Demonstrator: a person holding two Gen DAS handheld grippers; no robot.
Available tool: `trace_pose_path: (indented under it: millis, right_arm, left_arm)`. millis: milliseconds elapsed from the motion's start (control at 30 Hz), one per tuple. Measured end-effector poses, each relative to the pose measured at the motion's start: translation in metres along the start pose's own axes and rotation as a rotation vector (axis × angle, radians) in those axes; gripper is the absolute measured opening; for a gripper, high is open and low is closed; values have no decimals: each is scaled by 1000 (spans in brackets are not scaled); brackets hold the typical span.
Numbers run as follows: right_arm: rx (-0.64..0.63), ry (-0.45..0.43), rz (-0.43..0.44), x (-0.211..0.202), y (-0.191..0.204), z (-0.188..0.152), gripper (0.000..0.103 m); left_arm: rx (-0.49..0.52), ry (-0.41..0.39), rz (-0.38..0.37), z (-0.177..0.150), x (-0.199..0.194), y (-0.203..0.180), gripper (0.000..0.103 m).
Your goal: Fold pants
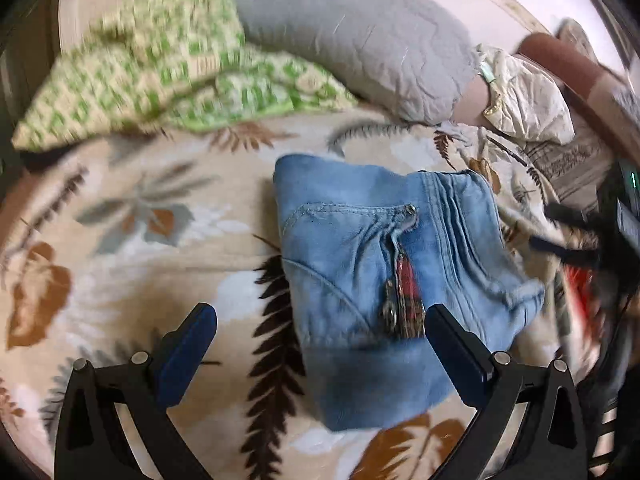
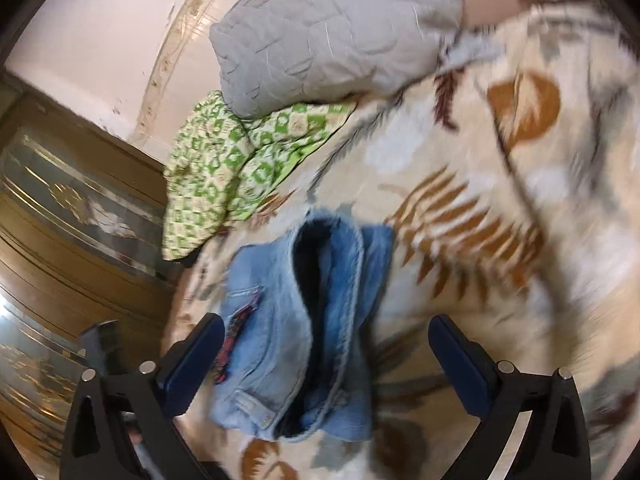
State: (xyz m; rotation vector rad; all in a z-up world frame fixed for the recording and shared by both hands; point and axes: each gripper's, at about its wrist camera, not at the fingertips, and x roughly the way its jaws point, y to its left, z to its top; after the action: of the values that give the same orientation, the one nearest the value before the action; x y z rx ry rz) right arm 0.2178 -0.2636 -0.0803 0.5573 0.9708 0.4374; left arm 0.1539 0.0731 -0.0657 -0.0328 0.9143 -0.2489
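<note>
Light blue denim pants [image 1: 360, 272] lie folded into a compact bundle on a leaf-patterned blanket [image 1: 160, 216], zipper and a red patterned lining showing. My left gripper [image 1: 320, 320] hovers above the bundle's near edge, jaws wide open, nothing between the blue pads. In the right wrist view the same pants [image 2: 288, 320] show their open waistband, and my right gripper [image 2: 324, 332] hangs above them, also wide open and empty. The other gripper appears as a dark blurred shape [image 1: 576, 236] at the right edge of the left wrist view.
A grey quilted pillow [image 1: 352, 36] and a green-and-cream checked cloth [image 1: 168, 80] lie at the far side of the bed. A crumpled cream garment [image 1: 524, 96] sits far right. A wooden cabinet with glass panels [image 2: 80, 240] stands beside the bed; a pale wall [image 2: 100, 32] is behind.
</note>
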Motion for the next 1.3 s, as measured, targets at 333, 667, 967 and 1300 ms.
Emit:
trace_pose_path:
  millis: [333, 667, 967, 1300]
  right_arm:
    - [-177, 153, -72, 35, 51, 27, 103]
    - [-194, 260, -119, 85, 71, 32, 68]
    - [-188, 171, -148, 77, 48, 46, 6]
    - [-130, 178, -81, 73, 34, 45, 9]
  left_arm:
    - [396, -172, 215, -66, -3, -55, 103]
    - [529, -98, 232, -74, 33, -62, 43]
    - [547, -72, 224, -84, 36, -60, 6]
    - [498, -77, 197, -86, 27, -58, 43]
